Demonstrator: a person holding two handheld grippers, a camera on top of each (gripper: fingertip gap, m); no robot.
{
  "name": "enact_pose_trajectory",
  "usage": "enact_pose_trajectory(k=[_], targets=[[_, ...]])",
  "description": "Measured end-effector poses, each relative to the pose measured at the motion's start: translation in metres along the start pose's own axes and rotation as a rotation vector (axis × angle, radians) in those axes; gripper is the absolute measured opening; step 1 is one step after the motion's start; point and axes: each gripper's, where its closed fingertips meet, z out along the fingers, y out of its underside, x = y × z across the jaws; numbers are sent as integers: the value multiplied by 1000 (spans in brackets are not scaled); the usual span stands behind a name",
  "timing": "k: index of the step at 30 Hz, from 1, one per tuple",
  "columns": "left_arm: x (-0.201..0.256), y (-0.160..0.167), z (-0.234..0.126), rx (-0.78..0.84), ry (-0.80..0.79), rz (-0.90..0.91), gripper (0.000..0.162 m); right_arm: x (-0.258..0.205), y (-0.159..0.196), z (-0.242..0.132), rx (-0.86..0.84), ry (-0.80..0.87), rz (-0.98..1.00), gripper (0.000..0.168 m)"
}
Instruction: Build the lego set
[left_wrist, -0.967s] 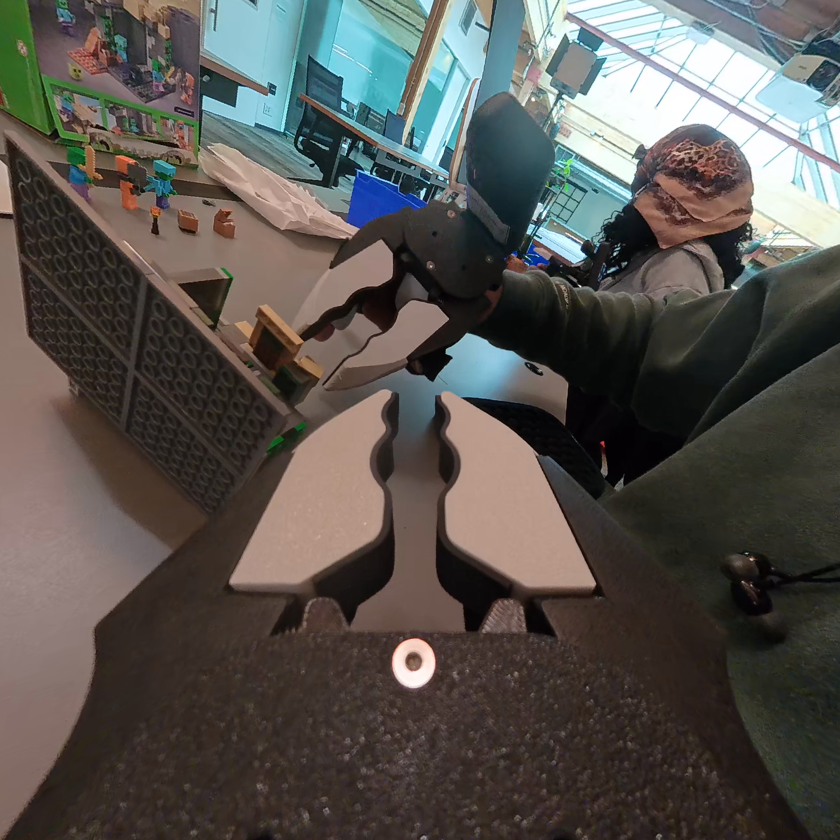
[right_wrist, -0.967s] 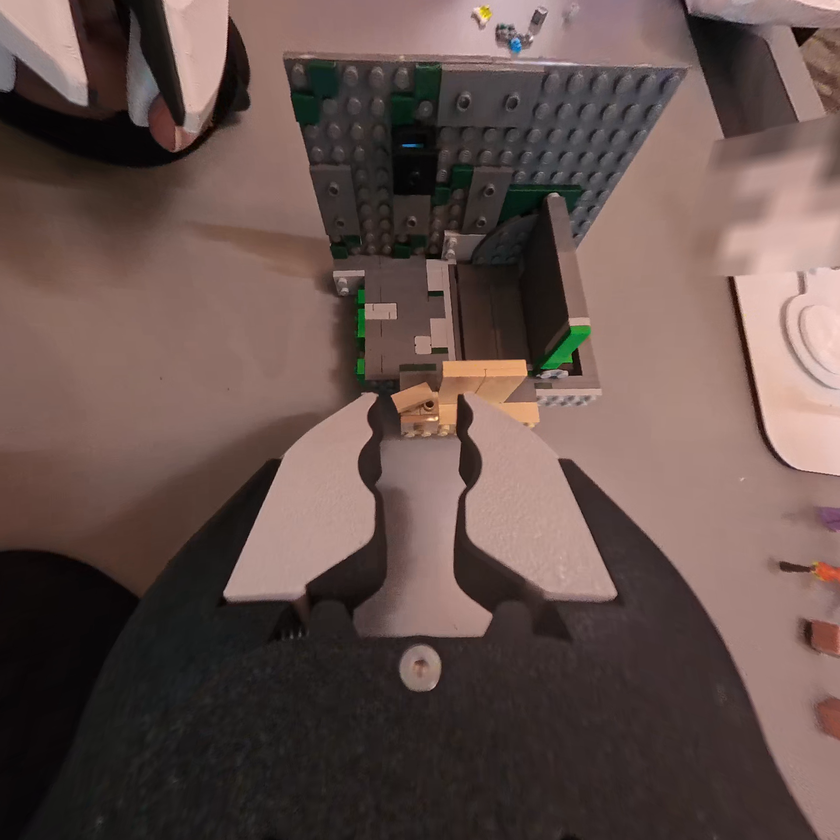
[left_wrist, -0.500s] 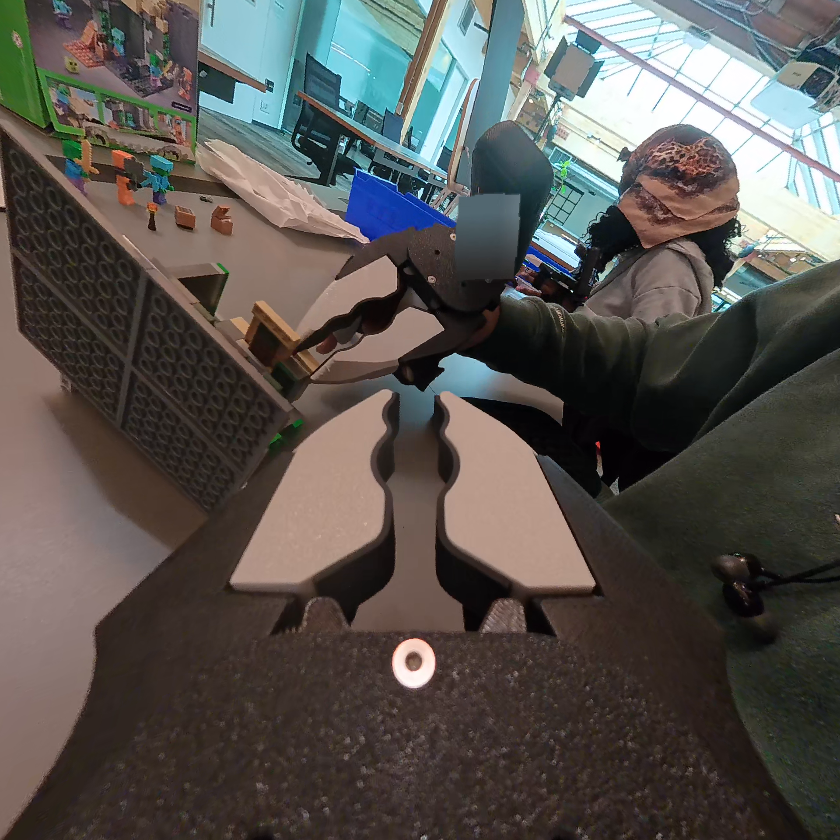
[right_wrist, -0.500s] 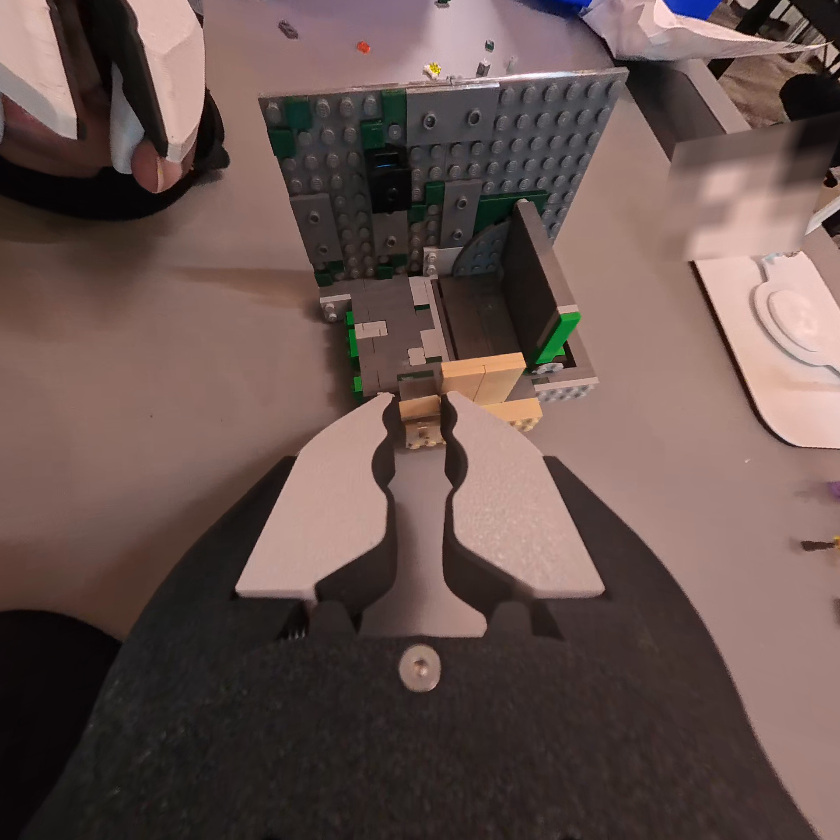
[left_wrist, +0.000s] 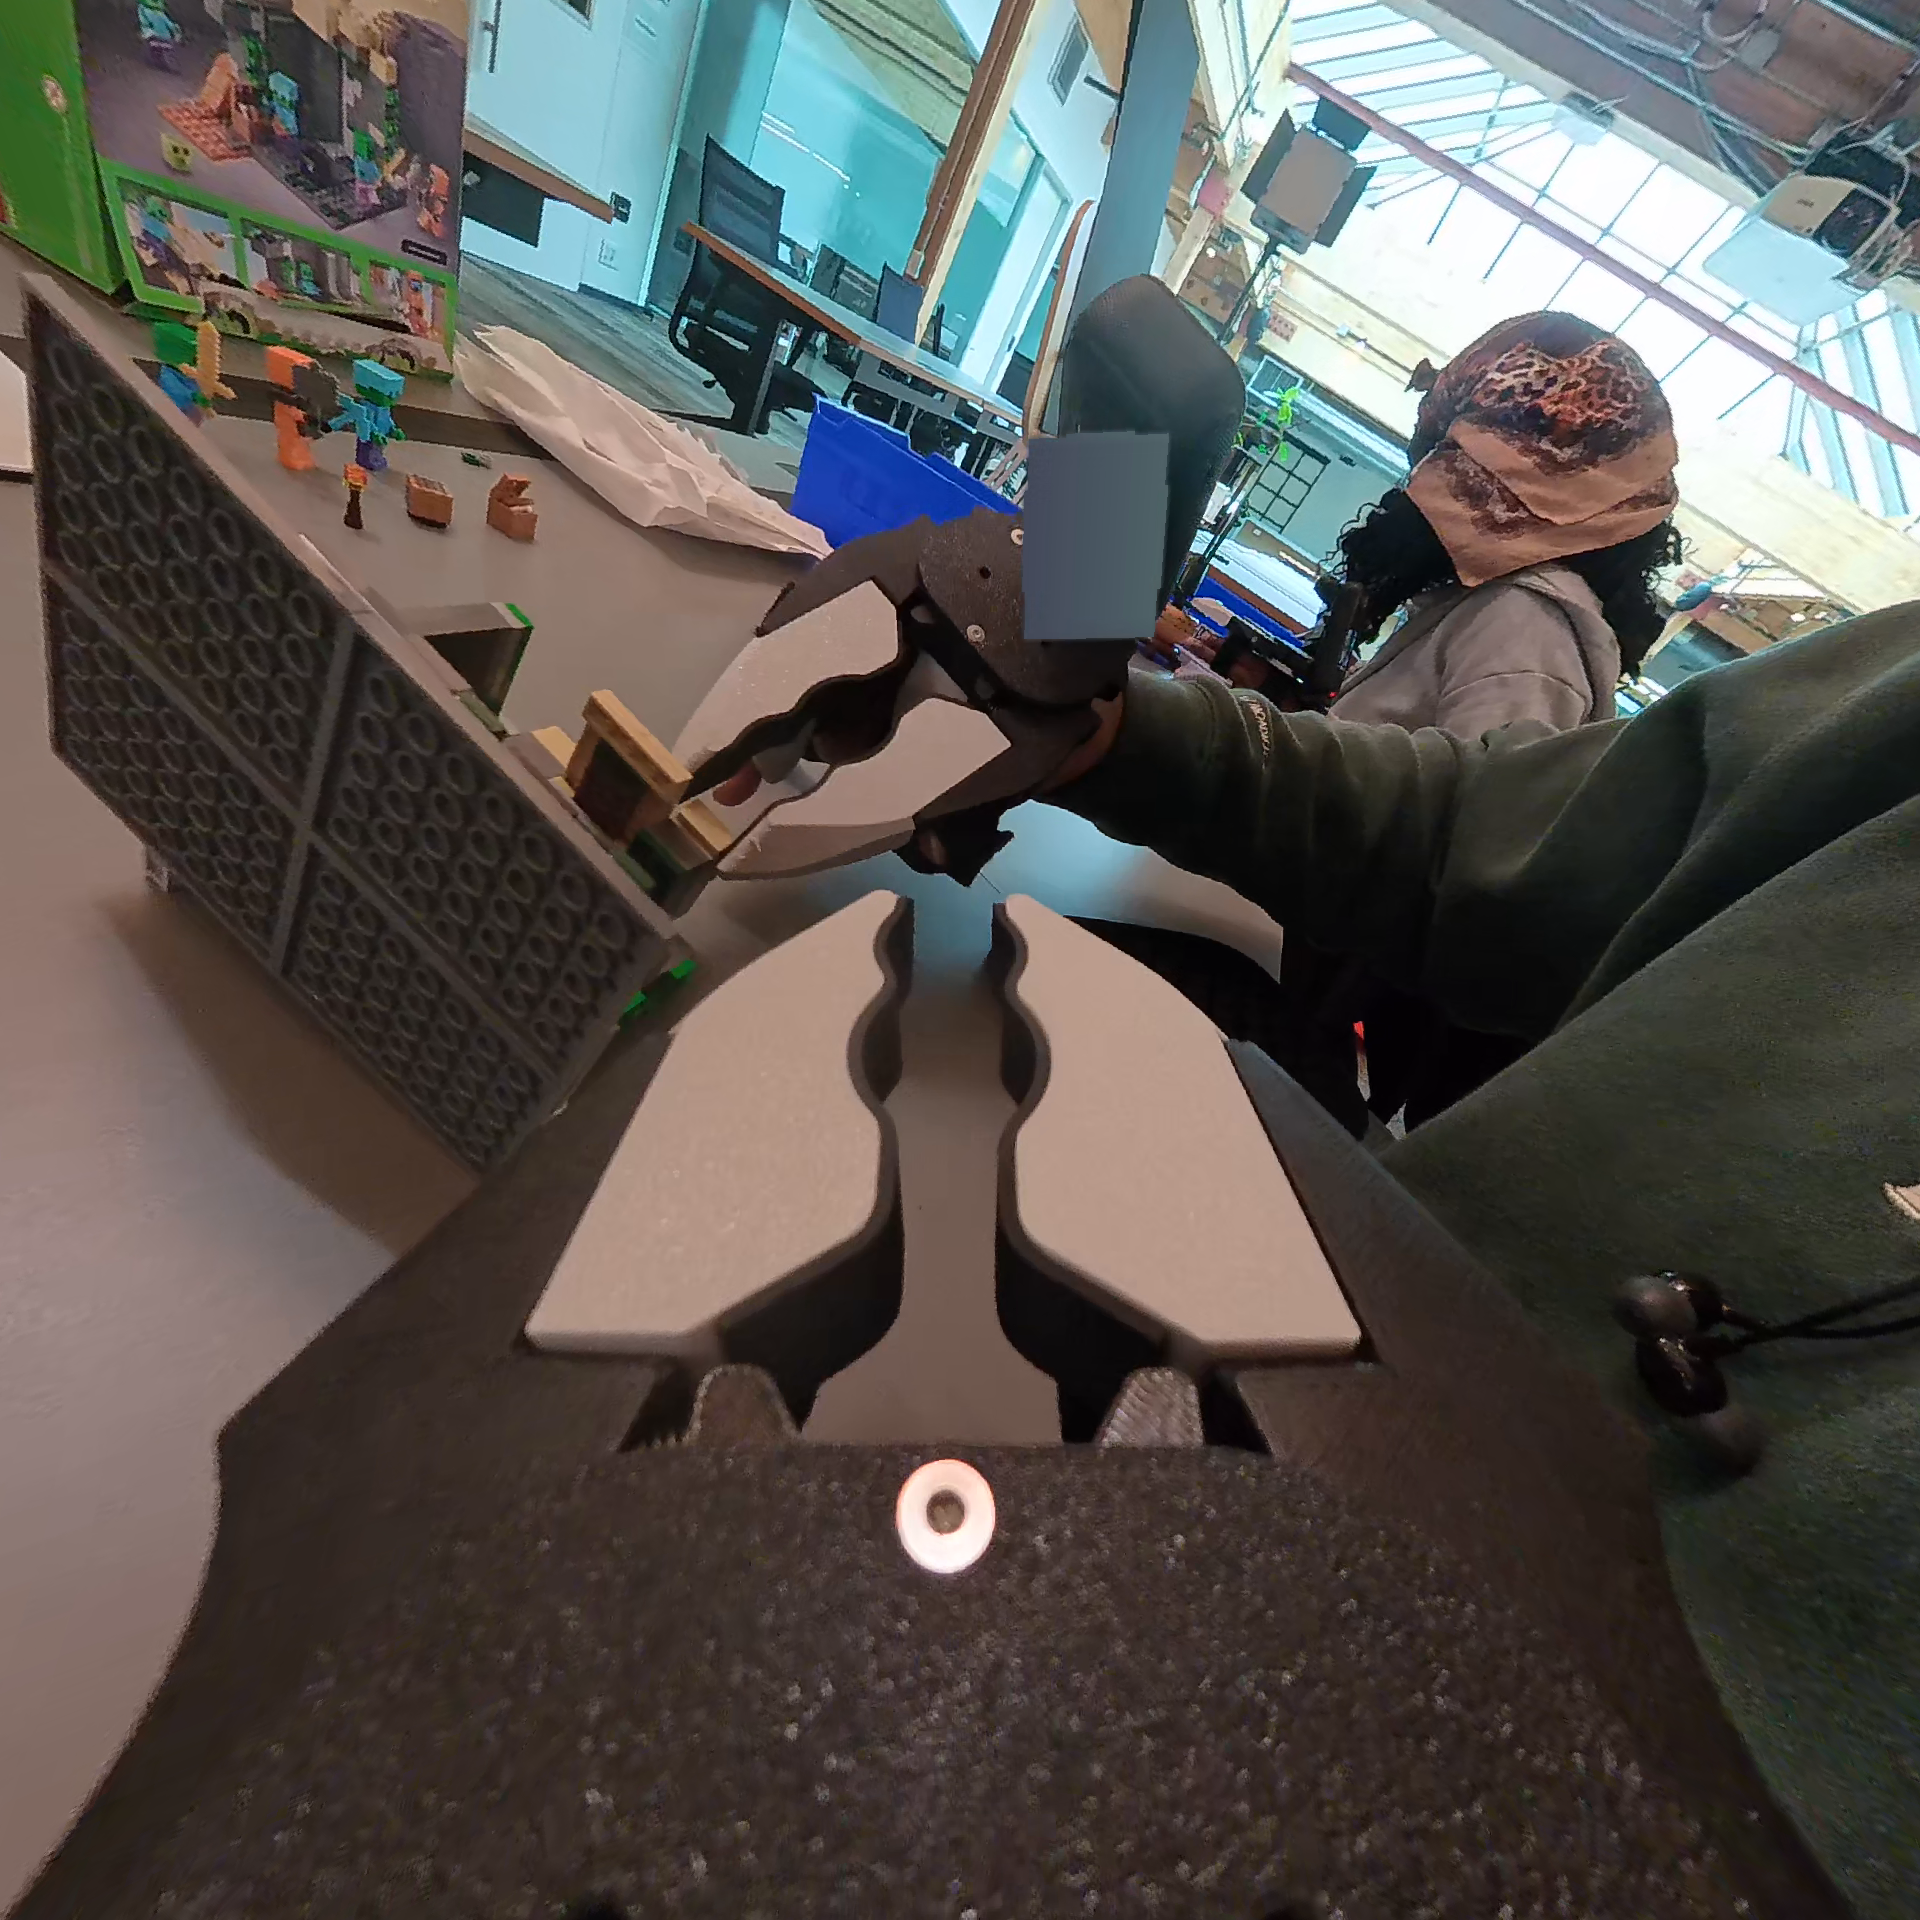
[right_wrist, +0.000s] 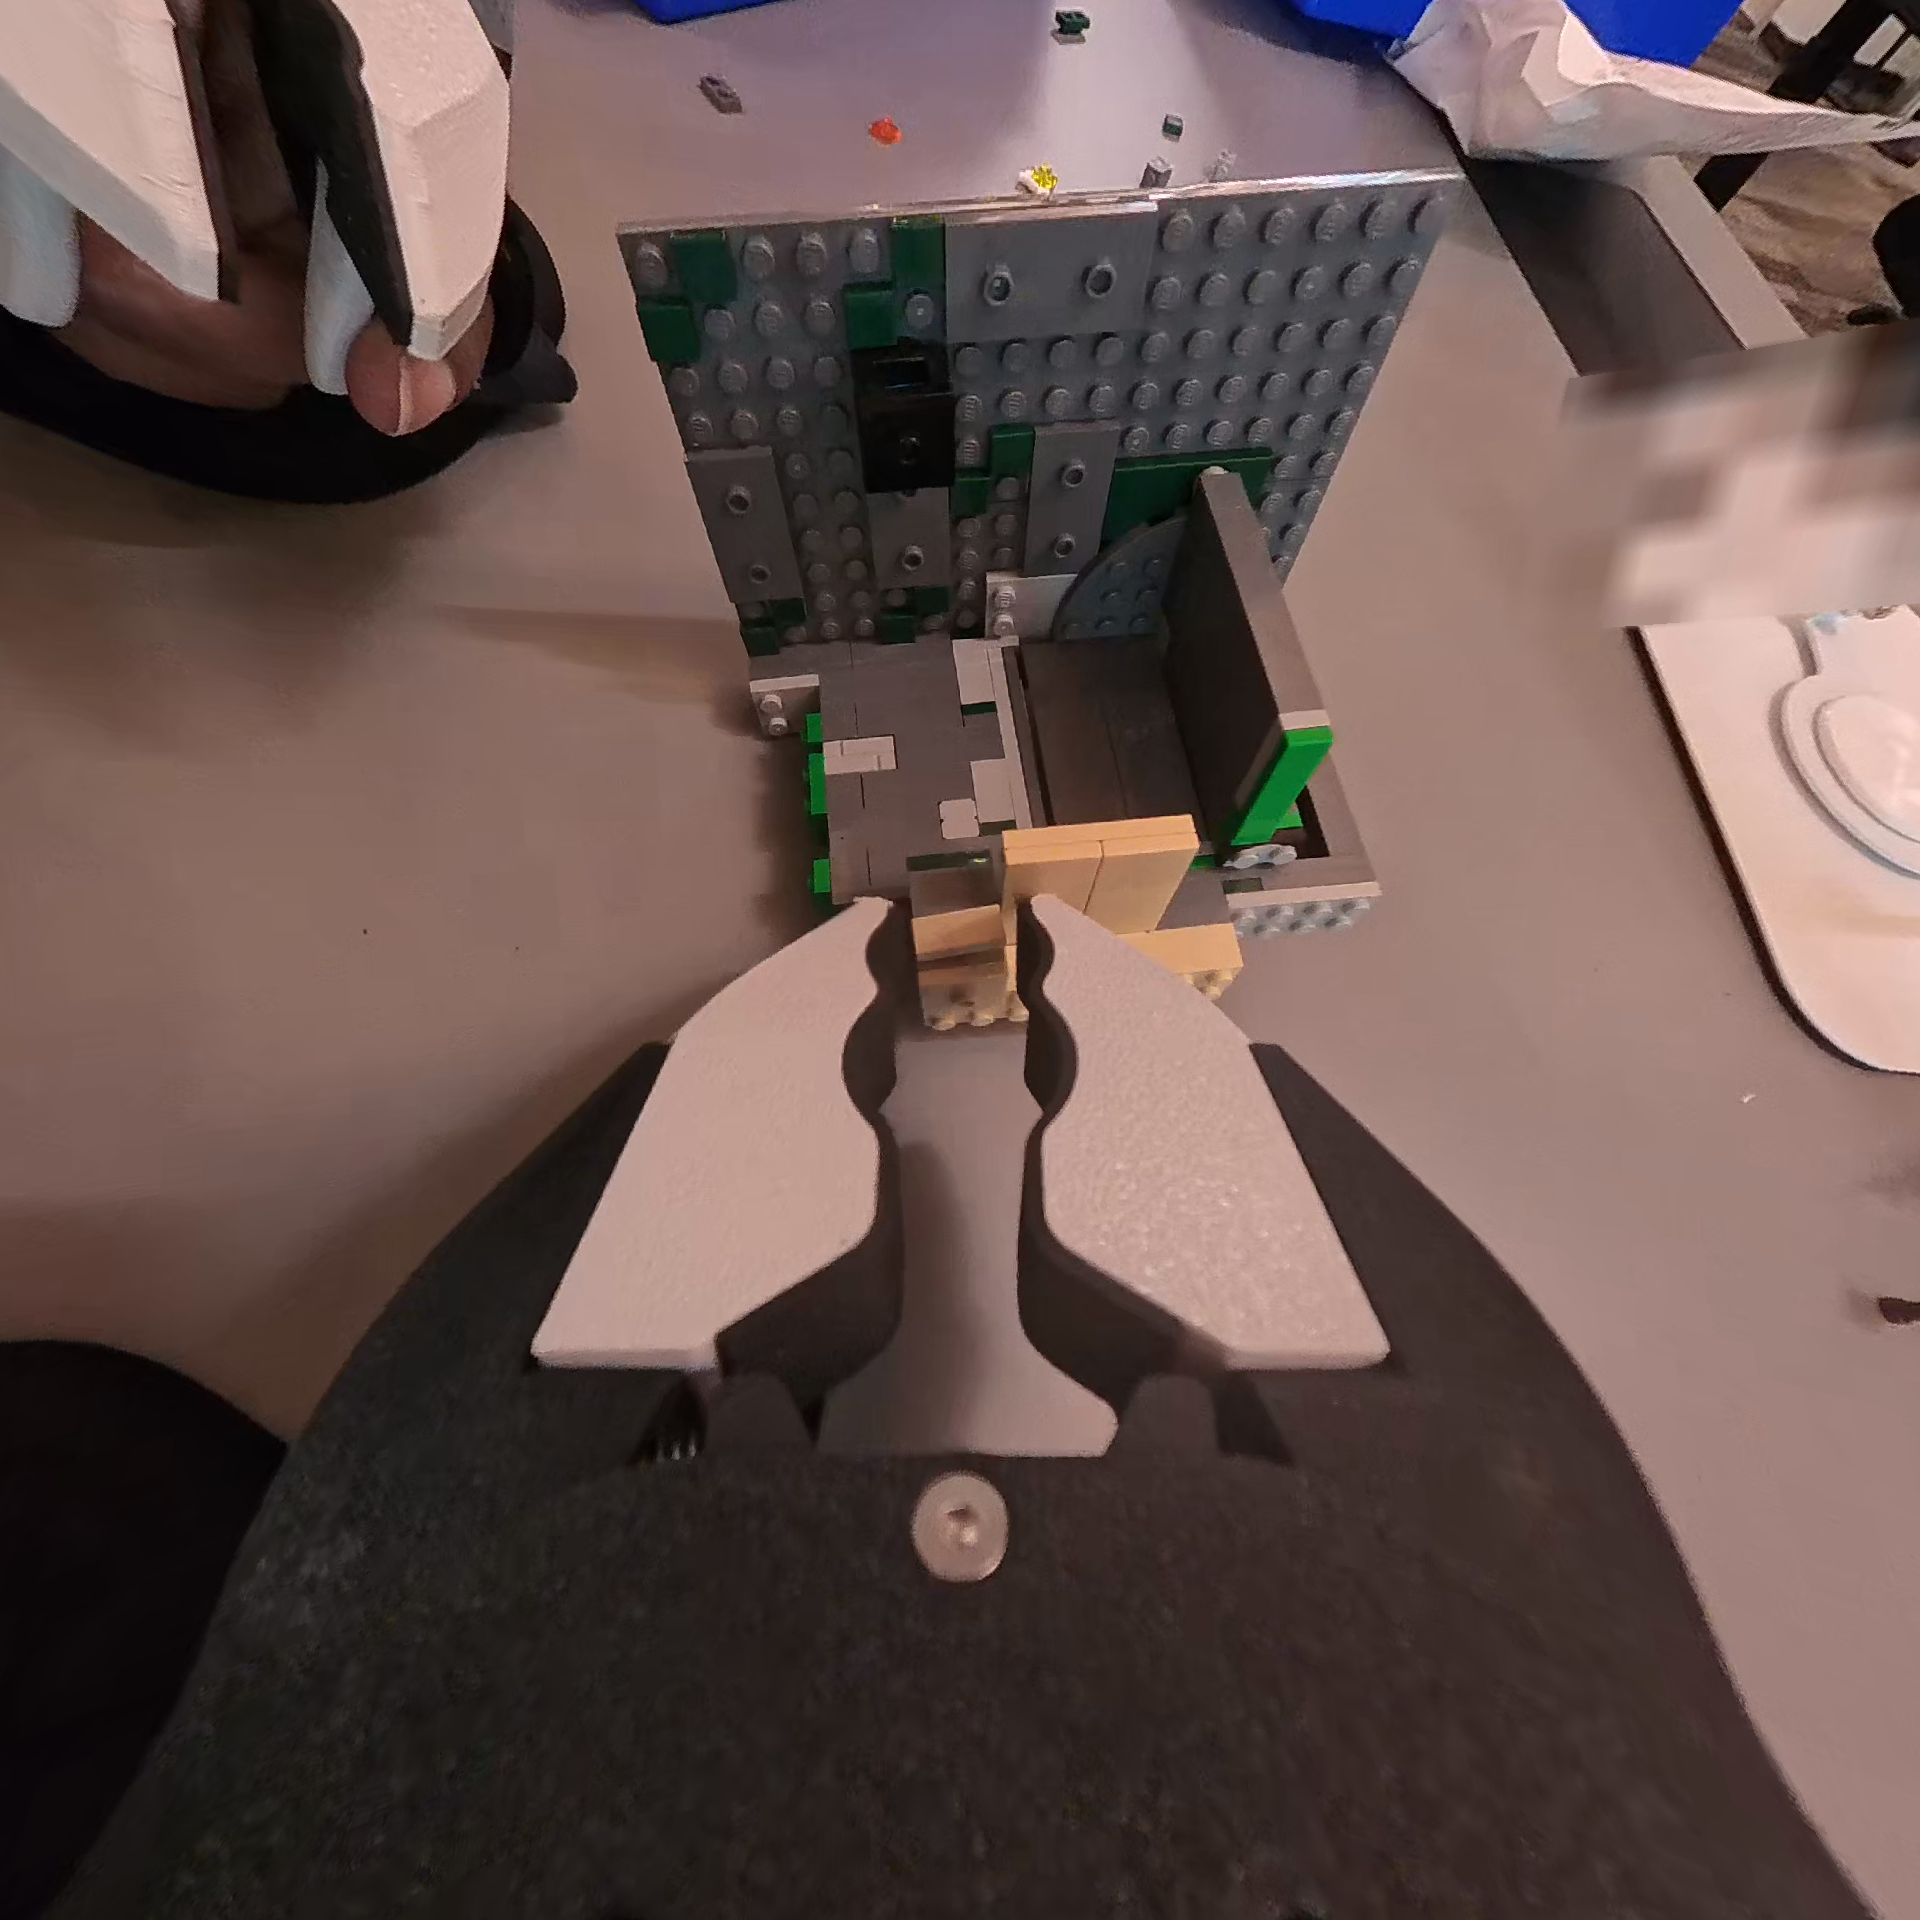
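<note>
On the grey desk (right_wrist: 312, 790), mid-surface, the Lego build (right_wrist: 1039, 582) sits tipped up, its studded grey baseplate (right_wrist: 1226, 353) standing near-upright at the far side and the grey-green block structure (right_wrist: 914, 758) projecting toward the right gripper (right_wrist: 956, 914). Right gripper jaws narrow, their tips flanking the small tan brick assembly (right_wrist: 961, 945) at the structure's near end, apparently pinching it, though contact is not certain; the tan piece lies dead ahead, its axis in line with the fingers. Left gripper (left_wrist: 945, 914) is held well off to the build's left side, jaws narrow and empty, so the right is the nearer tool for seating the piece.
</note>
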Motion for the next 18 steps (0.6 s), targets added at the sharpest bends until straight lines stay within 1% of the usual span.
enact_pose_trajectory(k=[6, 8, 13, 18], targets=[[0, 0, 0, 0, 2, -3, 14, 0, -1, -3, 7, 6, -2, 22], [0, 0, 0, 1, 1, -3, 14, 0, 0, -6, 0, 30, -25, 24], [-1, 0, 0, 4, 1, -6, 14, 0, 1, -13, -76, 198, -190, 28], [-1, -2, -1, 15, -1, -4, 13, -8, 8, -12, -206, 383, -451, 34]])
